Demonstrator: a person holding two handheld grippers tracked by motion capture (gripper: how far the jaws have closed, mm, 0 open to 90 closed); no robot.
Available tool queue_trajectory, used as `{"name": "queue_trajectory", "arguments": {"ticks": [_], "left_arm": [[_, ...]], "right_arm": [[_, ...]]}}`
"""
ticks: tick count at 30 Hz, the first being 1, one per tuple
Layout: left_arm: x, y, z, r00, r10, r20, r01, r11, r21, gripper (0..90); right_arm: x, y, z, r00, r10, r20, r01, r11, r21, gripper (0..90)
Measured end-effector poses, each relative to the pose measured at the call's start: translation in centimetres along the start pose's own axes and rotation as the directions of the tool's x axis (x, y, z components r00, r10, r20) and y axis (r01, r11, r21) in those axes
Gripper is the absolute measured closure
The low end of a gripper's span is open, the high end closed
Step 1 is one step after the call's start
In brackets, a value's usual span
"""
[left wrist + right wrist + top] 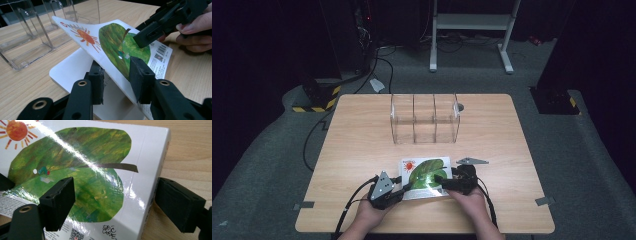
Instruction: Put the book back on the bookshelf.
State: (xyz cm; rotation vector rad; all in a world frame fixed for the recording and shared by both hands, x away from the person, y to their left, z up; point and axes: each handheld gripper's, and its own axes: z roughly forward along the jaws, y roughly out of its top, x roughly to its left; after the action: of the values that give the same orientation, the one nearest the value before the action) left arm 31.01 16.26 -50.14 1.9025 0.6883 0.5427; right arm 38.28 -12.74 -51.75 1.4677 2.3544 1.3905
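Left gripper view showed the left gripper [116, 80] clenched on the lifted cover of the book [112, 45], one jaw under it and one on top. Across the book, the right gripper [115, 202] stood released, one jaw over the cover, the other beside the spine. Beyond both stood a clear rack [425, 120] on the table [357, 140].

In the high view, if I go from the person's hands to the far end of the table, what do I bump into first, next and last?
Left gripper and right gripper → picture book → clear plastic organizer → far table edge.
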Motion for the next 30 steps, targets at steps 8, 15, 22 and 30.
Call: {"name": "queue_trajectory", "arguments": {"ticks": [8,15,22,30], "left_arm": [[0.0,-0.1,0.0,1.0000,-0.002,-0.003,0.002,1.0000,0.004,64.7],[0.2,-0.3,0.2,0.9990,-0.046,0.005,0.045,0.9986,0.028,64.6],[1.1,-0.5,0.4,0.9908,-0.135,-0.008,0.135,0.9895,0.050,64.7],[1.7,-0.6,0.6,0.9827,-0.184,-0.019,0.185,0.9811,0.057,64.8]], "right_arm": [[-0.3,0.1,0.6,0.9990,0.022,-0.039,-0.021,0.999,0.025,14.5],[0.0,0.1,0.4,0.9997,0.010,-0.023,-0.009,1.000,0.015,19.3],[0.8,0.0,-0.1,0.9985,-0.046,0.028,0.047,0.999,-0.018,23.8],[1.7,-0.2,-0.6,0.9928,-0.090,0.079,0.095,0.994,-0.055,27.9]]}}
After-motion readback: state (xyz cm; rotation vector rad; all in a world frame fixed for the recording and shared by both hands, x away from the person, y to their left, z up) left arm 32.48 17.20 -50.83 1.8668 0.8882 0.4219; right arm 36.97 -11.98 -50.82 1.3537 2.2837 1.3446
